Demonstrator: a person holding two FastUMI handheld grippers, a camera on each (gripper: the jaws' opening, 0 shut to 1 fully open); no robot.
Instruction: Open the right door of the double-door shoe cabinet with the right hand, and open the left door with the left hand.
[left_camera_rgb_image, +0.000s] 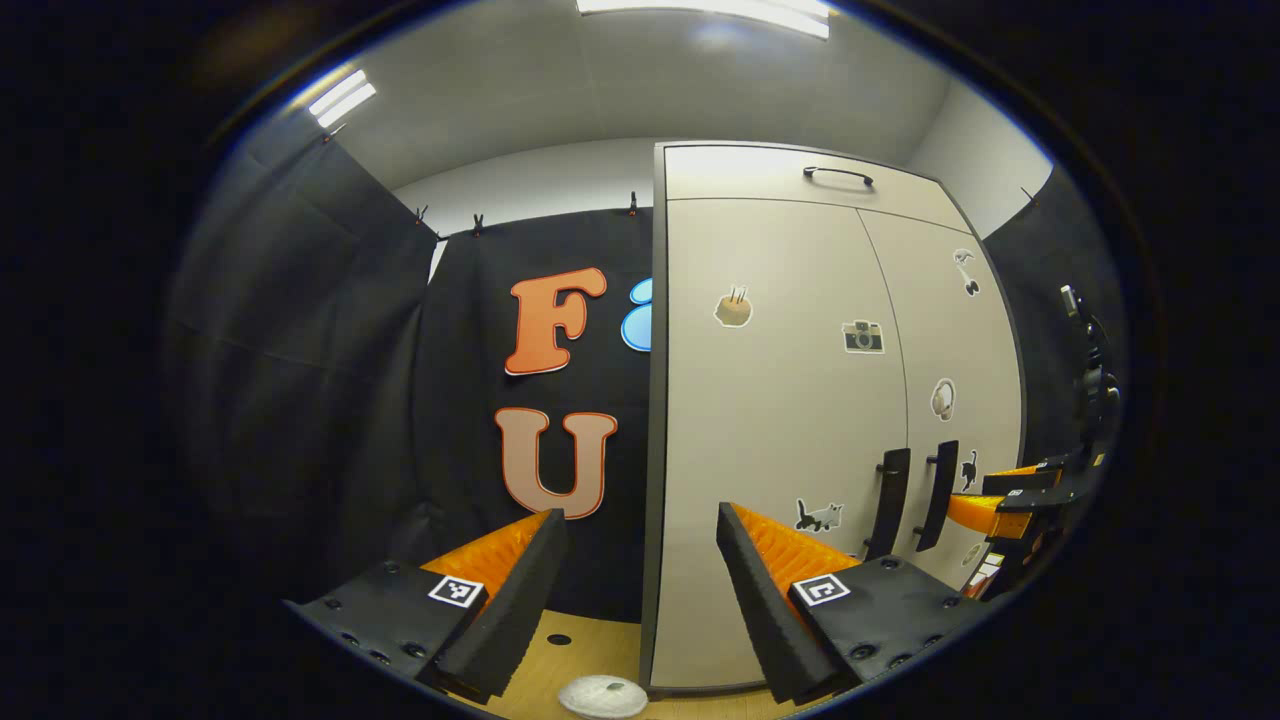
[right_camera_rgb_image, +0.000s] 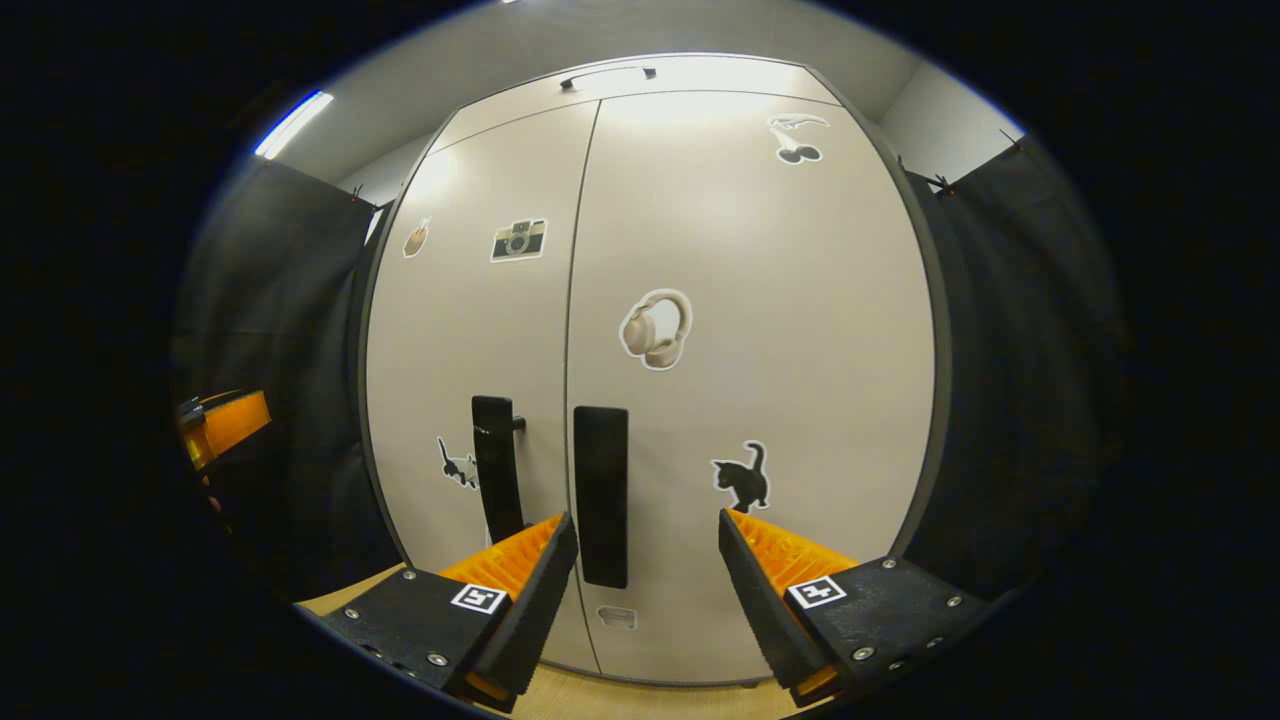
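Right gripper view: we see both doors (right_camera_rgb_image: 650, 330) closed, right gripper (right_camera_rgb_image: 645, 570) gaping near right handle (right_camera_rgb_image: 601, 495); left gripper (left_camera_rgb_image: 640, 570) gaping, nothing grasped.

The cabinet (right_camera_rgb_image: 760, 330) doors look smooth and matt, like laminated board, catching a soft sheen near the top. Their handles (right_camera_rgb_image: 600, 495) look like smooth, slightly glossy plastic or painted metal. The stickers (right_camera_rgb_image: 655, 328) look like flat printed paper or vinyl. The booth wall (left_camera_rgb_image: 330, 380) is matt, creased cloth. The floor (left_camera_rgb_image: 590, 645) shows pale wood grain.
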